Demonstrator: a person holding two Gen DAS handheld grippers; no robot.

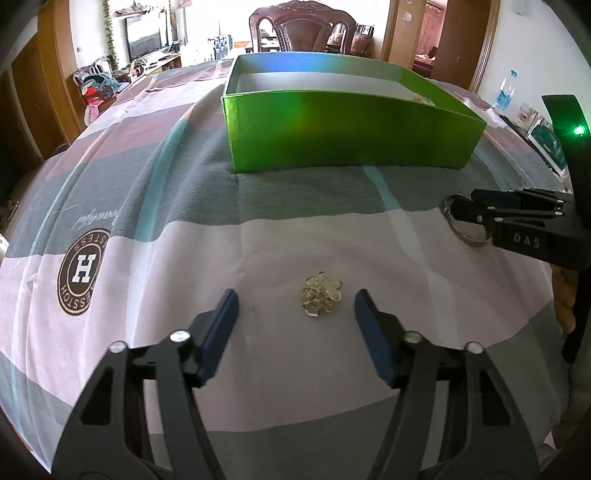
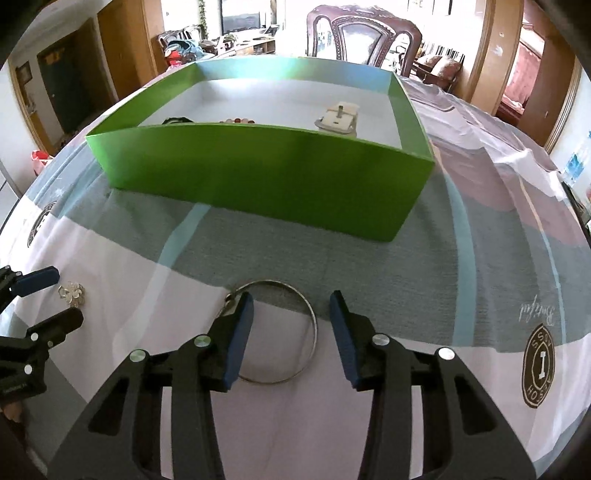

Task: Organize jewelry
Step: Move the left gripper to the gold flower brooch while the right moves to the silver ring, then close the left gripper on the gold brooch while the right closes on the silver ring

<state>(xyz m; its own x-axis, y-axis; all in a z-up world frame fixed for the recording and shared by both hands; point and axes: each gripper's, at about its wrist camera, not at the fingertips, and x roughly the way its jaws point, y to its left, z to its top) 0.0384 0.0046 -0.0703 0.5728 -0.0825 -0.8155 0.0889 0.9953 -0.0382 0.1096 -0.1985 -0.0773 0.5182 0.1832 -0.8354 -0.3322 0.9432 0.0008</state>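
Note:
A silver flower-shaped brooch [image 1: 322,293] lies on the striped cloth between the blue pads of my left gripper [image 1: 295,306], which stands open around it without touching. The brooch [image 2: 72,292] and left gripper [image 2: 59,295] also show at the left edge of the right wrist view. A thin metal bangle [image 2: 291,332] with a small clasp lies flat under my right gripper [image 2: 291,314]; its jaws straddle the ring's near part, open, pads not pressing. In the left wrist view the right gripper [image 1: 460,211] sits over that bangle [image 1: 461,234].
A green open box [image 2: 258,173] stands behind both pieces, holding a white clasp-like piece [image 2: 338,120], beads and a dark item. The box [image 1: 347,136] fills the centre back. A wooden chair [image 2: 365,33] stands beyond the table. A water bottle [image 1: 504,92] is far right.

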